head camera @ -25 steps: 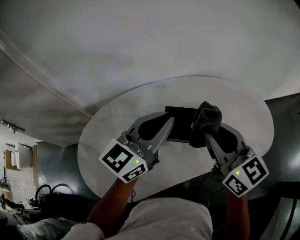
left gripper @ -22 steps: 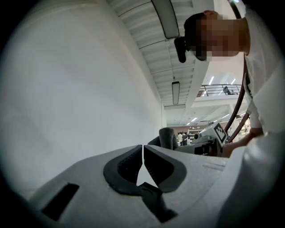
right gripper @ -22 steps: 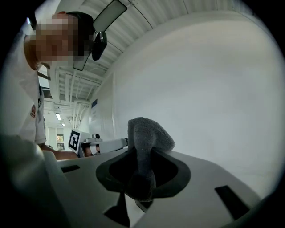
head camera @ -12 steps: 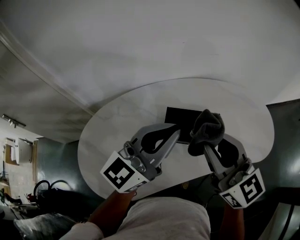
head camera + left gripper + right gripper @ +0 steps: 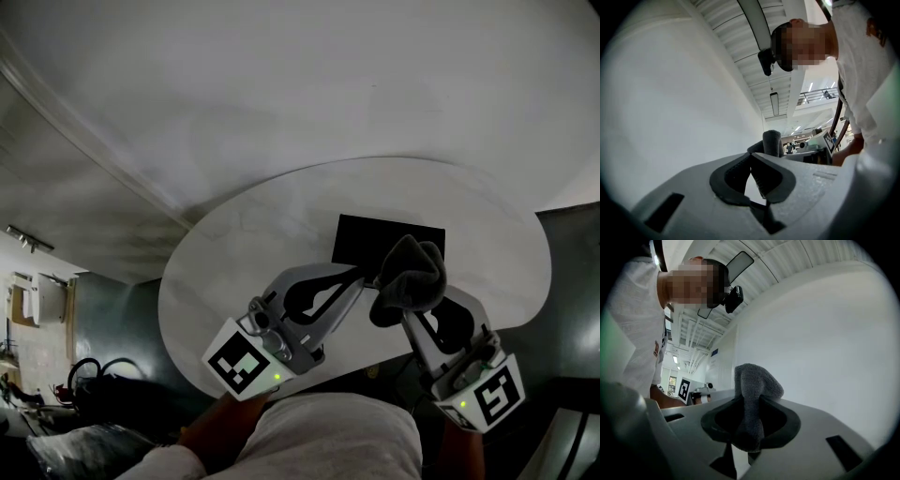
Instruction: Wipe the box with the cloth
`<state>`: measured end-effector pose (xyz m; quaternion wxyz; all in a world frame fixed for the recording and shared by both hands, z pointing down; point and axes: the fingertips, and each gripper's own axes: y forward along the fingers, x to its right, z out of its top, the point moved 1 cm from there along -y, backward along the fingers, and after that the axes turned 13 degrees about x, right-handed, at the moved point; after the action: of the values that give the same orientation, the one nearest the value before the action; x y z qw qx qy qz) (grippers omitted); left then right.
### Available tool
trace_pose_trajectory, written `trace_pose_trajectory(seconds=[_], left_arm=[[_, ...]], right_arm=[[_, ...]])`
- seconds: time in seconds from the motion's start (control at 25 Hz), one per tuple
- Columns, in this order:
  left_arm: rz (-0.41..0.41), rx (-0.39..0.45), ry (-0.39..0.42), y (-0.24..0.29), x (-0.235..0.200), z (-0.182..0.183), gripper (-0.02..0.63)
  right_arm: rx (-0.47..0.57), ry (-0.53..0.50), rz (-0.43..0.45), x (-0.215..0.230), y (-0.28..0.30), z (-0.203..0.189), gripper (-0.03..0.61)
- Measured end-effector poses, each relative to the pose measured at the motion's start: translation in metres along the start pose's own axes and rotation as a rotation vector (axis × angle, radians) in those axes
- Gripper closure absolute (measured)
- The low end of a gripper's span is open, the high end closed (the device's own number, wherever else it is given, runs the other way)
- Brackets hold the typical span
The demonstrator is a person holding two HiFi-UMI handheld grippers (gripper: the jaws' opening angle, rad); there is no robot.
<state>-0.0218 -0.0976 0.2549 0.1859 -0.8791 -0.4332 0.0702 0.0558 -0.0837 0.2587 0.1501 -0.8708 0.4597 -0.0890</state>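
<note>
A flat black box (image 5: 389,240) lies on the white oval table (image 5: 234,253). My left gripper (image 5: 360,273) hovers just short of the box's near left corner, jaws shut with nothing between them. In the left gripper view its pads meet at the tips (image 5: 751,155), and the grey cloth (image 5: 772,143) shows just beyond. My right gripper (image 5: 404,302) is shut on the bunched grey cloth (image 5: 410,276), which hangs over the box's near edge and hides part of it. In the right gripper view the cloth (image 5: 753,390) stands up out of the closed jaws.
The table's near edge (image 5: 375,361) runs under both grippers, with the person's white shirt (image 5: 337,436) close behind. A plain white wall (image 5: 309,84) rises beyond the table. Clutter (image 5: 37,309) sits on the dark floor at far left.
Both grippers drew back toward the person, uncovering more of the box. The left jaws, slightly apart a second ago, have closed. The cloth stays in the right gripper.
</note>
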Motion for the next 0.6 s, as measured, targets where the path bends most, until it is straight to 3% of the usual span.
trace_pose_trajectory(seconds=[0.6], left_arm=[[-0.016, -0.006, -0.017, -0.0049, 0.0040, -0.0019, 0.598]], right_arm=[[-0.020, -0.027, 0.003, -0.0109, -0.0085, -0.0044, 0.489]])
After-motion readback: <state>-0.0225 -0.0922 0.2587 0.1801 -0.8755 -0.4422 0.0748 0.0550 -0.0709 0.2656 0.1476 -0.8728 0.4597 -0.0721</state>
